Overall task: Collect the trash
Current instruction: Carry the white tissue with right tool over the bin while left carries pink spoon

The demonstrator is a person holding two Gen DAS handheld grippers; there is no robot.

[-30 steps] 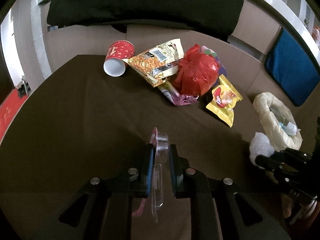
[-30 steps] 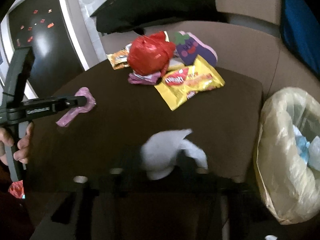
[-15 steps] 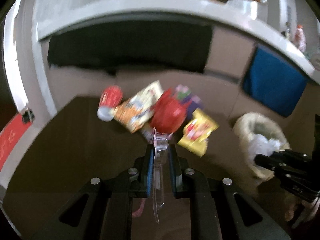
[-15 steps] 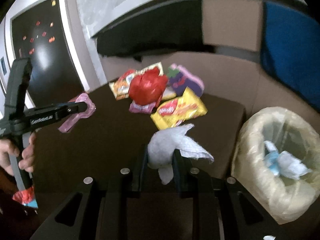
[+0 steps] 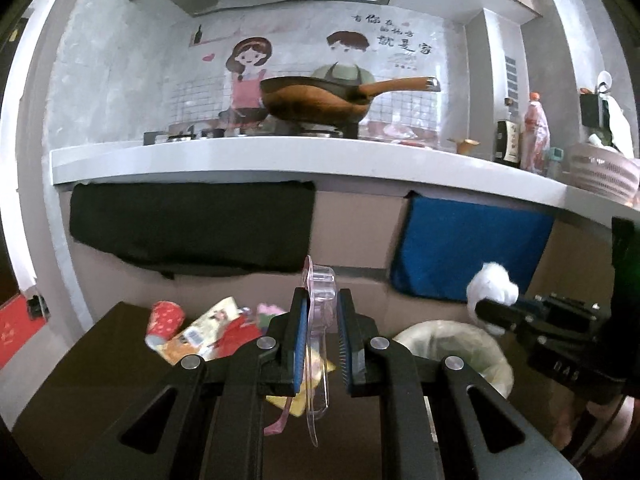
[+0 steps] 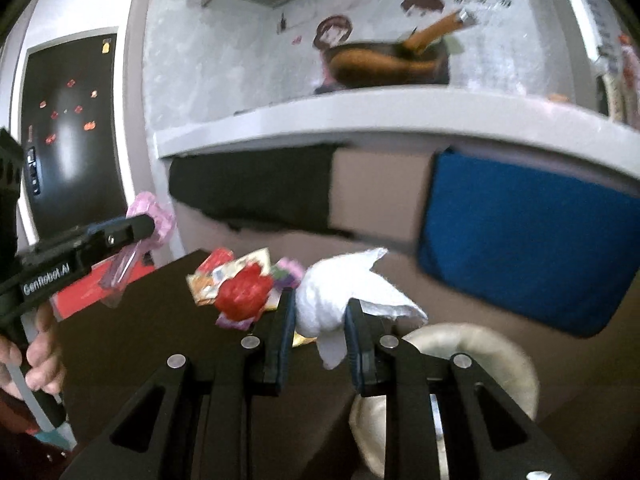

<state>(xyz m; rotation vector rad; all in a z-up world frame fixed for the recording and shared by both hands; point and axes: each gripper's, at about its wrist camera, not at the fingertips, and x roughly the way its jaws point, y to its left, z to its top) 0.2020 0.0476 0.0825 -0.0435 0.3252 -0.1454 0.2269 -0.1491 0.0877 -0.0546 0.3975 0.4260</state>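
My left gripper (image 5: pixel 320 300) is shut on a clear plastic blister pack (image 5: pixel 318 360) with a pink backing, held edge-on high above the dark table (image 5: pixel 80 380). My right gripper (image 6: pixel 318 304) is shut on a crumpled white tissue (image 6: pixel 332 304); in the left wrist view it shows at the right (image 5: pixel 478 306) with the tissue (image 5: pixel 492 282) above the bin. The bag-lined bin (image 5: pixel 460 344) stands right of the table. The remaining pile lies at the table's far side: a red paper cup (image 5: pixel 164 320), a snack bag (image 5: pixel 200 334), a red plastic bag (image 6: pixel 244 292) and a yellow wrapper (image 5: pixel 296 404).
A white counter (image 5: pixel 280 160) with a pan (image 5: pixel 316 98) runs across above. A black cloth (image 5: pixel 192 228) and a blue cloth (image 5: pixel 468 248) hang on the brown wall behind the table. A hand (image 6: pixel 40 348) holds the left gripper's handle. A dark panel (image 6: pixel 68 128) is at far left.
Both grippers rose off the table and tilted toward level, each keeping its item. The pile and bin sank low in both views; the counter and wall came into sight.
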